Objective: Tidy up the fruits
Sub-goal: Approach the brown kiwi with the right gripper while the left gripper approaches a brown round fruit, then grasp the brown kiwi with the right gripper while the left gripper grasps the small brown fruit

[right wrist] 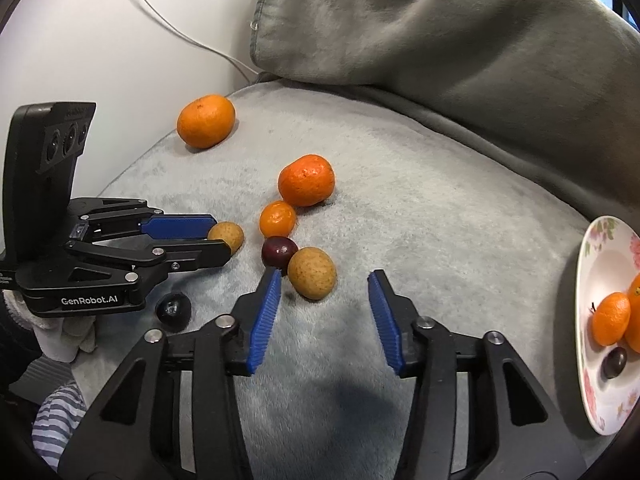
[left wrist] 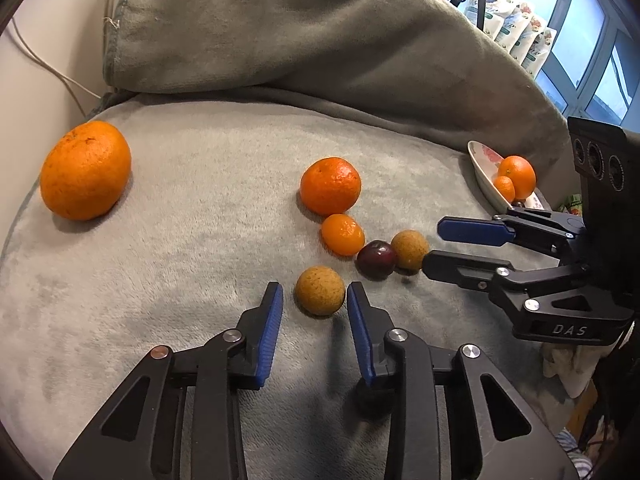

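Fruits lie on a grey plush cushion point(left wrist: 180, 200). My left gripper point(left wrist: 315, 292) is open, its blue pads either side of a brown longan point(left wrist: 320, 290), not touching it; it also shows in the right wrist view point(right wrist: 219, 240). My right gripper point(right wrist: 324, 280) is open, just short of a second brown longan point(right wrist: 312, 273) beside a dark plum point(right wrist: 279, 251). A small mandarin point(right wrist: 277, 219), a medium orange point(right wrist: 306, 180) and a large orange point(right wrist: 206, 121) lie further back. A dark plum point(right wrist: 173, 309) lies under the left gripper.
A floral white plate point(right wrist: 600, 264) at the right edge holds two oranges point(right wrist: 611, 319) and a dark plum point(right wrist: 615, 362). A grey pillow point(right wrist: 440, 40) rises behind the cushion. A white wall with a cable point(right wrist: 160, 12) is at the left.
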Tool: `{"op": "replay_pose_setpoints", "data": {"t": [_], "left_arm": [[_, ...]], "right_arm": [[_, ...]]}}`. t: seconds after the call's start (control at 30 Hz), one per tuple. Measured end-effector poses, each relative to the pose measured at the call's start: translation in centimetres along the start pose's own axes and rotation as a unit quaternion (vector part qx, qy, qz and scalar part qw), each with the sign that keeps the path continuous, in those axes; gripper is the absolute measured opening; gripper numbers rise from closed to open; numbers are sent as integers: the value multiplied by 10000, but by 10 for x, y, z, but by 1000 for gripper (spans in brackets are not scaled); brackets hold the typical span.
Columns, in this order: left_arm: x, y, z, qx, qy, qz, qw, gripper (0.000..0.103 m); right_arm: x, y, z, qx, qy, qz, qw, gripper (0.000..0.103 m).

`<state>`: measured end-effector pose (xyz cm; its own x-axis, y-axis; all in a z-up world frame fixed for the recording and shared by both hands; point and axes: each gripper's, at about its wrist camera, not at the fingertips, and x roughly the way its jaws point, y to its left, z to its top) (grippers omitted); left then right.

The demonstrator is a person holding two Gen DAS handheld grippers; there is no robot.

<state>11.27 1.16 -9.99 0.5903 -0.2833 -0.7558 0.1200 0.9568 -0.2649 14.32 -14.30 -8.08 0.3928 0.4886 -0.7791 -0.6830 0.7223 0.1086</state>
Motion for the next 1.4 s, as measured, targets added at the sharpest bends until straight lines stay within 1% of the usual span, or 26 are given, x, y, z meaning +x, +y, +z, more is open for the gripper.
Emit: {"op": "replay_pose_setpoints", "data": {"t": [0.2,0.27,0.6,0.67,0.73,1.03,1.23,1.4], "left_arm": [[1,1,0,-13,0,-8,10000,29],[1,1,0,-4,2,-13,10000,27],[2,0,1,17,-9,-15,10000,24],[1,-1,0,24,-9,-9,10000,24],[1,-2,1,36,-12,-2,10000,24],[-5,-1,1,-37,-60,-13,10000,24],[-13,0,3,-64,-155,-44,9998,24],[-19,-8,8,4,-245,-107,9996,24]], "right_arm": [[6,2,1,29,60,15,10000,43],[7,3,1,29,64,25,10000,39],[10,8,3,-99,114,56,9999,35],[10,9,2,-111,120,62,9998,30],[10,9,2,-106,125,102,9998,28],[7,6,2,-33,52,91,9999,28],[-9,-7,-1,124,-112,25,9999,28],[-27,-17,-7,221,-263,-88,9994,28]]}}
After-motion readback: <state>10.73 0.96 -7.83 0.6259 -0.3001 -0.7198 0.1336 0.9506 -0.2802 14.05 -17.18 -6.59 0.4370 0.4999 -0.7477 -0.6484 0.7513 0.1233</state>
